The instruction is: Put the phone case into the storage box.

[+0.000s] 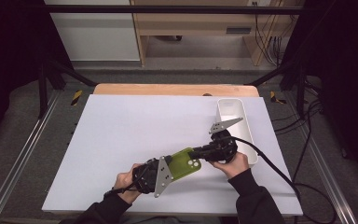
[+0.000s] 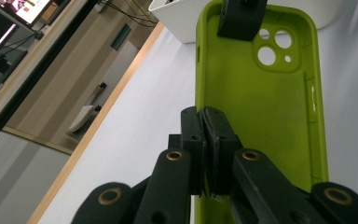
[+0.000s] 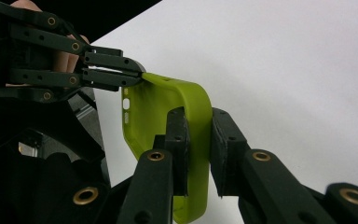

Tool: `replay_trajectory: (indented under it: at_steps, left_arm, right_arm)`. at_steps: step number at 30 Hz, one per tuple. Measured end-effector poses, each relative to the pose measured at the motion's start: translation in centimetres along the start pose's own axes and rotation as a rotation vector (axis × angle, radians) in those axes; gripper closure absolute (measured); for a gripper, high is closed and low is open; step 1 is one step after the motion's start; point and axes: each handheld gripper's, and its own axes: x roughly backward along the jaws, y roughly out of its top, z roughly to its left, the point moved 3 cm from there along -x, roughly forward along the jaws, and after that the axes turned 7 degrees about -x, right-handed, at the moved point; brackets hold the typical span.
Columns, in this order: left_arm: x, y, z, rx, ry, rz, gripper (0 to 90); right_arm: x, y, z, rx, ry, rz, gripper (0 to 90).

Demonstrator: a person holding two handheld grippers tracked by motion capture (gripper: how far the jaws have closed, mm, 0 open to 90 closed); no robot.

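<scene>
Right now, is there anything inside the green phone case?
No phone: the green phone case is empty, its inner shell and camera cutouts bare. The left gripper and right gripper each clamp an end wall, covering those patches.
</scene>
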Motion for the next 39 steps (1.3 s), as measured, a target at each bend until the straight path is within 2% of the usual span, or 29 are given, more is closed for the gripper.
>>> replay_trajectory:
  at_steps: [12,16,19,24,35,39]
  left_arm:
    - [-0.3,-0.1,0.0,0.02,-0.016,0.009,85.0]
    - [-0.3,-0.2,0.1,0.038,-0.024,0.007,83.7]
    - [-0.3,-0.3,0.4,0.069,-0.022,0.0,77.6]
    - [-0.2,-0.6,1.0,0.146,-0.043,-0.015,68.8]
    - [-0.2,-1.8,2.9,0.397,-0.14,-0.073,51.4]
    - [-0.2,-2.5,3.7,0.467,-0.155,-0.089,46.2]
  right_arm:
    - [0.0,-0.1,0.1,0.008,-0.019,-0.002,79.3]
    - [0.0,-0.1,0.2,0.011,-0.026,-0.009,79.4]
    - [0.1,0.0,0.2,0.011,-0.035,-0.017,79.4]
    - [0.4,0.0,0.1,0.016,-0.064,-0.03,79.4]
    - [1.0,0.2,0.0,0.036,-0.113,-0.04,79.3]
    - [1.3,0.2,0.0,0.046,-0.128,-0.043,79.3]
